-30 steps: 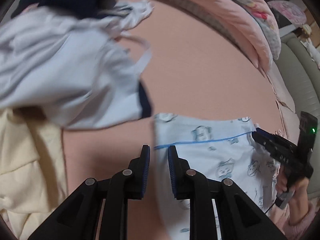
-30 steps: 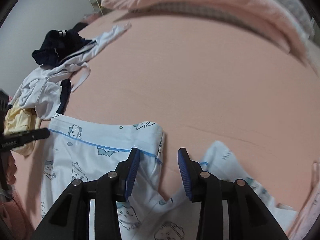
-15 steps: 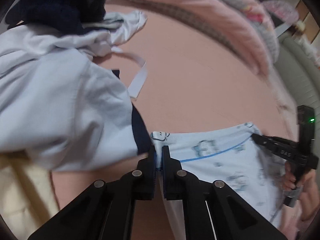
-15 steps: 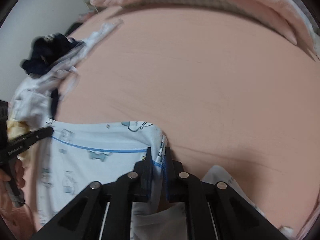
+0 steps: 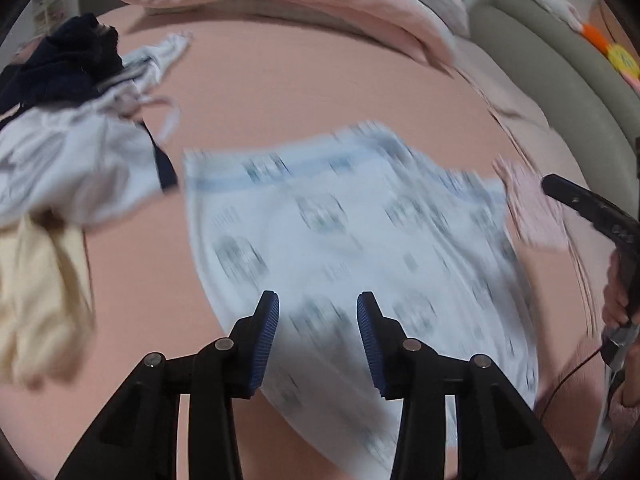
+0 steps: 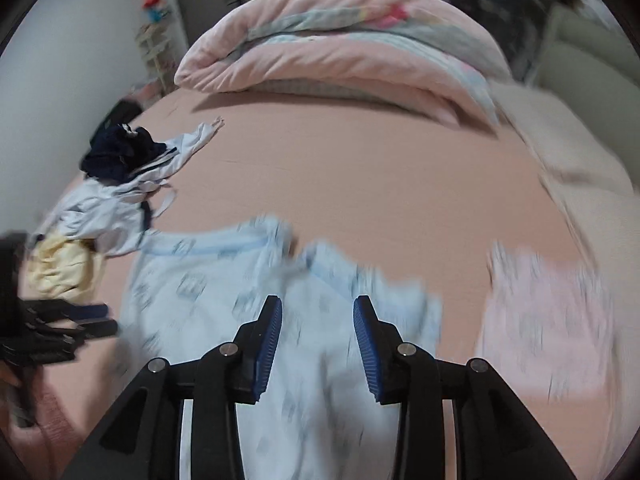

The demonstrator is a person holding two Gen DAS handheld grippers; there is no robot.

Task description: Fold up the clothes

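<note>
While both claws, left (image 5: pixel 317 316) and right (image 6: pixel 318 320), gape empty above the printed garment (image 5: pixel 360 240), you risk pinching a single layer. Its right half (image 6: pixel 360 280) lies rumpled ahead of your right claw, so creases may fold in.

Dim, soft indoor light; motion blur smears the printed garment (image 5: pixel 352 240), and fisheye bending darkens the edges.

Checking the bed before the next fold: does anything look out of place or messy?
Yes: a crumpled heap of white, navy and yellow clothes sits unfolded at the bed's left edge. The printed blue garment lies spread under both open grippers, its top edge rumpled, though motion blur hides detail.
</note>
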